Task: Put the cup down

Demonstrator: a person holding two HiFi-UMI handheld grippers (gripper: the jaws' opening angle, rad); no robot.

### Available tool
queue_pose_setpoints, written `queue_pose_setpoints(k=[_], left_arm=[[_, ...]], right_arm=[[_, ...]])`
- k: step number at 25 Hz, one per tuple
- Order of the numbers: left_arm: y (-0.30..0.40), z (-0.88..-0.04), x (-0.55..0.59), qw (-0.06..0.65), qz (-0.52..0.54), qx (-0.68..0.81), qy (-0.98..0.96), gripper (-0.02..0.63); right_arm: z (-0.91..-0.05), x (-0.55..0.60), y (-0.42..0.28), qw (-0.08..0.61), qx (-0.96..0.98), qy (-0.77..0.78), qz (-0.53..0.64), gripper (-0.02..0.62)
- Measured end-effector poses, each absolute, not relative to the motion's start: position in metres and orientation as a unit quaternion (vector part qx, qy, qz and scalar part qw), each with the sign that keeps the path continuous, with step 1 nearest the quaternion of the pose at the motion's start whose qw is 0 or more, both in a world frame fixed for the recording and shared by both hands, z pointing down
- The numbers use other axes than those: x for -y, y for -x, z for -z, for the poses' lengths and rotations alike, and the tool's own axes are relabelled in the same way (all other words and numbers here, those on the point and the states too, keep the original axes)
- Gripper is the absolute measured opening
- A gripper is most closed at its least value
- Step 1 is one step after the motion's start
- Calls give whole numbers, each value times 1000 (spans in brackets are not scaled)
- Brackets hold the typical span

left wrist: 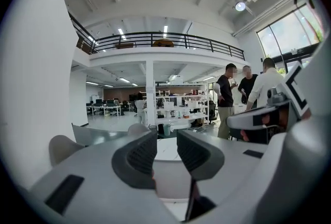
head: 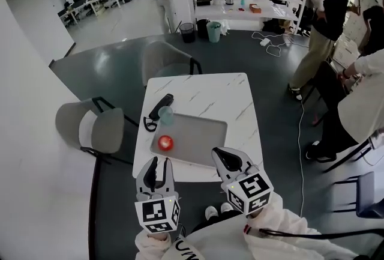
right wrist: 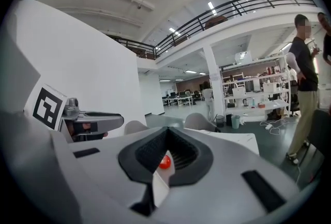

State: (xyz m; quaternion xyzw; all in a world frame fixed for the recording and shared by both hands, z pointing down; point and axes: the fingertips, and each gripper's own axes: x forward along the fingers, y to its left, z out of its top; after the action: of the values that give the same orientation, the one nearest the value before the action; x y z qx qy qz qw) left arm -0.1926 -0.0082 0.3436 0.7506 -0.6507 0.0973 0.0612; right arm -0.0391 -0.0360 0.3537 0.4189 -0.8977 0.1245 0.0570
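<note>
Both grippers empty: left gripper point(left wrist: 166, 145) jaws apart, right gripper point(right wrist: 166, 135) closed, red ball point(right wrist: 164, 161) beyond. Only head view shows cup point(head: 166, 114) at tray's point(head: 204, 139) far-left corner.

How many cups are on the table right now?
1. A clear cup stands at the far left corner of the tray, beside a black tool. None looks hidden.

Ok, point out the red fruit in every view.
Head view: red fruit on the tray, near-left corner.
Left gripper view: not visible.
Right gripper view: low centre, framed by the right claw.
Shared landmark: the white table.
</note>
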Motion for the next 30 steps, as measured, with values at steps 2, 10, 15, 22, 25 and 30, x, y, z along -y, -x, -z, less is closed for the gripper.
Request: queue_pose_setpoints(k=[2, 10, 15, 22, 25, 30], left_arm=[[188, -347, 6, 61, -94, 655, -747, 126], [164, -369, 5, 80, -102, 655, -744, 109], [156, -366, 8, 71, -98, 662, -740, 94], [147, -371, 10, 75, -108, 666, -734, 48], [148, -373, 9, 77, -111, 670, -730, 25], [151, -380, 5, 91, -115, 671, -727, 9]], right_arm=[[-356, 38, 37, 59, 899, -417, -125, 2], [-362, 48, 24, 72, 903, -406, -122, 2], [-364, 51, 14, 74, 901, -410, -126, 1], [-369, 53, 6, 73, 898, -413, -132, 0], [-369, 55, 8, 70, 900, -410, -131, 1], [-368, 56, 13, 67, 902, -406, -129, 2]])
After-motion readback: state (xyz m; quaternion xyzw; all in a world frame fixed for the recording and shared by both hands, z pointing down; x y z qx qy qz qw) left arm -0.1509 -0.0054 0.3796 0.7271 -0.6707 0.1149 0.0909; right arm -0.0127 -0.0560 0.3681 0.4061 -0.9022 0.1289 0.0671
